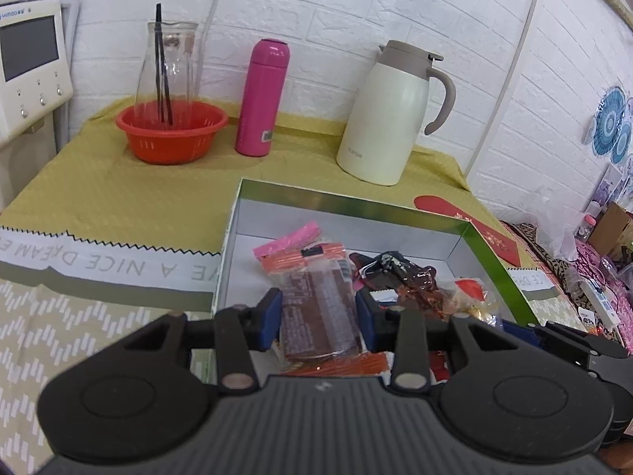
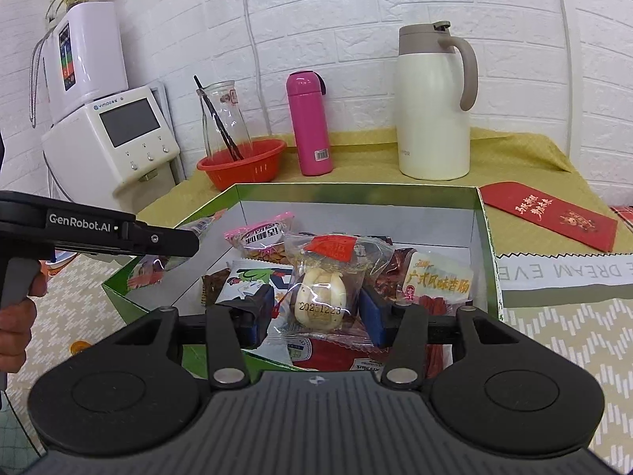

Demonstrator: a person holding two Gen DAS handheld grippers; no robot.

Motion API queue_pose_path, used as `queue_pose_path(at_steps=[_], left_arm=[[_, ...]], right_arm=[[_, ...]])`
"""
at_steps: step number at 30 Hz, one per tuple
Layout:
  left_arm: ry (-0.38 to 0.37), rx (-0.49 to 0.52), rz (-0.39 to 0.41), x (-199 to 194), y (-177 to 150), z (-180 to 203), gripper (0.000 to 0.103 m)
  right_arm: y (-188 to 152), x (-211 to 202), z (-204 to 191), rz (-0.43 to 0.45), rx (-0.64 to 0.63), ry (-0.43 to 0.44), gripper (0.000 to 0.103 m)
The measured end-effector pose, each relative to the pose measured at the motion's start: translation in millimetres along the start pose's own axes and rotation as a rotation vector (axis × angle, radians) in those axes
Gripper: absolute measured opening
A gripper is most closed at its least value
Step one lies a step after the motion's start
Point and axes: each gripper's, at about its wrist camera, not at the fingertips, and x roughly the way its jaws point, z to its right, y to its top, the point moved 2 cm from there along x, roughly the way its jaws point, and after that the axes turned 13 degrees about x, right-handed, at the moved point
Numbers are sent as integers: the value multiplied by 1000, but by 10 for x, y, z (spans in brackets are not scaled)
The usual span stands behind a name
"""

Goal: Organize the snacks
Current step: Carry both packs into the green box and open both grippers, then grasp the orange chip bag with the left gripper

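The left gripper (image 1: 319, 318) was clamped on an orange-edged snack packet (image 1: 316, 308), its blue pads pressing the packet's two long sides over the near end of the green-rimmed box (image 1: 498, 261). The packet looked flat, light and fairly stiff around its brown slab, so a hold across the middle seemed sound; its film was glossy and could well slide if the squeeze slackened. Farther into the box lay a pink-topped packet (image 1: 289, 239) and, towards the box's right wall, a dark crinkled wrapper (image 1: 395, 273).

The right gripper (image 2: 316, 312) was closed on a clear pouch holding a pale bun (image 2: 320, 301) (a date was printed on the film), held just above the heap in the same box. The bun looked soft and easily crushed, and the loose film around it would give little purchase; I judged the firm body a better place to grip than the sealed edges, with gentle pressure. Beside it, towards the box's right wall, lay a sausage packet (image 2: 435, 283), and deeper in the box a pink-trimmed biscuit bag (image 2: 261, 237). Beyond the box's far wall stood a pink flask (image 2: 309, 122) and a cream jug (image 2: 433, 107).
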Motion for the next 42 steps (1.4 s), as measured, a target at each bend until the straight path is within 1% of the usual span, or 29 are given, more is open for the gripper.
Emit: queue_pose_path(at_steps=[1,2,3,4,6,8,11,16,21,24,28,34,38,42], left_arm=[[-3,-5,9,2,-2,-1,45],[4,-17,35,-13,-11,-8,57],[13,-40,69,-44,-21,-19,77],[20,-64,100,-80,-32,-31,82],[35,-79,114,-120,-18,-37,95],[62,-62,120,-164,2,-6,95],[93,-40,113,-226,4,44,95],[105,-12,101,-347,-18,117,95],[124,20,70,-519,-46,226,95],[113,12,57,-635,-58,273,95],[113,20,64,-848,-93,363,95],[83,52,85,-1199,-166,535,95],[50,70,114,-1455,-286,649,95],[7,95,128,-1624,-514,750,95]], right_arm=[[-4,10,-2,4,-6,-4,83],[-7,16,-5,10,-20,-13,97],[-11,11,-14,23,-37,-20,103],[-19,-19,-21,51,-55,-25,103],[-27,-89,-30,97,-84,-14,103],[-22,-127,-35,103,-101,-5,103],[-28,-160,-15,111,-95,-22,103],[-49,-264,13,103,-59,-23,103],[-41,-486,-49,128,-69,-19,103],[-34,-635,-82,146,-70,-17,103],[-64,-842,-122,170,-64,-16,103],[-145,-1166,-208,197,-86,-31,103],[-224,-1395,-221,207,-76,-29,103],[-389,-1601,-152,208,-45,-30,103]])
